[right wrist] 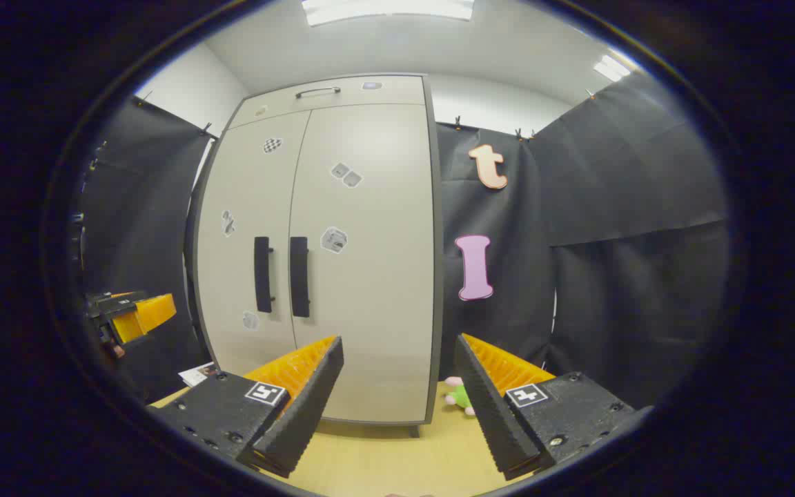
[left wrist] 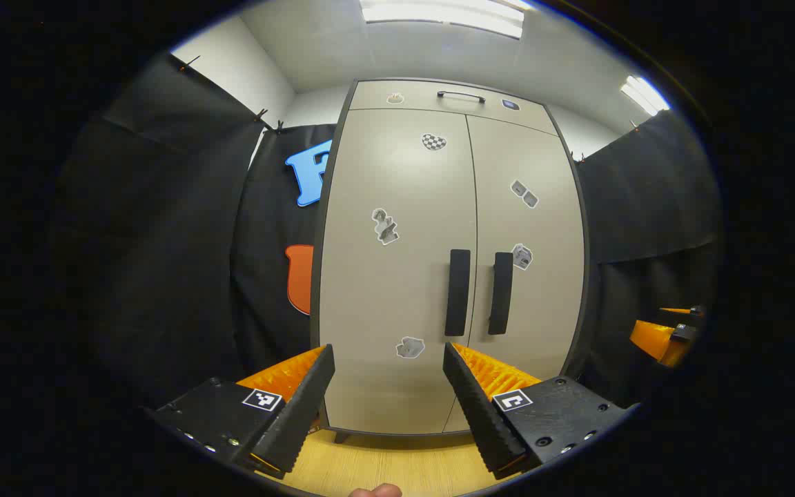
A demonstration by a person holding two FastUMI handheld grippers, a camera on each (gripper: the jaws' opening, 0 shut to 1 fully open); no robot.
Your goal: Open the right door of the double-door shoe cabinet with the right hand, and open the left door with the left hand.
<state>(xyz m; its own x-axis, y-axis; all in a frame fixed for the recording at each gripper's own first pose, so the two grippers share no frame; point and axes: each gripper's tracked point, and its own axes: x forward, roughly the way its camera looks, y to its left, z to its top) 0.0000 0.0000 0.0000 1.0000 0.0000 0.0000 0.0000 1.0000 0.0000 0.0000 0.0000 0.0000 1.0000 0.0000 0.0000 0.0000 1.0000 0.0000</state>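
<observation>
Beige double-door shoe cabinet [left wrist: 449, 276] is seen straight ahead of the left hand-held gripper [left wrist: 388, 393], both doors shut. Two black vertical bar handles sit side by side at the middle seam: the left door handle [left wrist: 457, 292] just above that gripper's right finger, the right door handle [left wrist: 500, 293] beside it. The right hand-held gripper [right wrist: 397, 390] is held off the cabinet's right edge. Both are spread wide, nothing gripped. Light wooden floor [right wrist: 384, 455] lies below.

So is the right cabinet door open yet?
No, shut. The right door lies flush with the left door, only a thin seam between them, handles side by side.
</observation>
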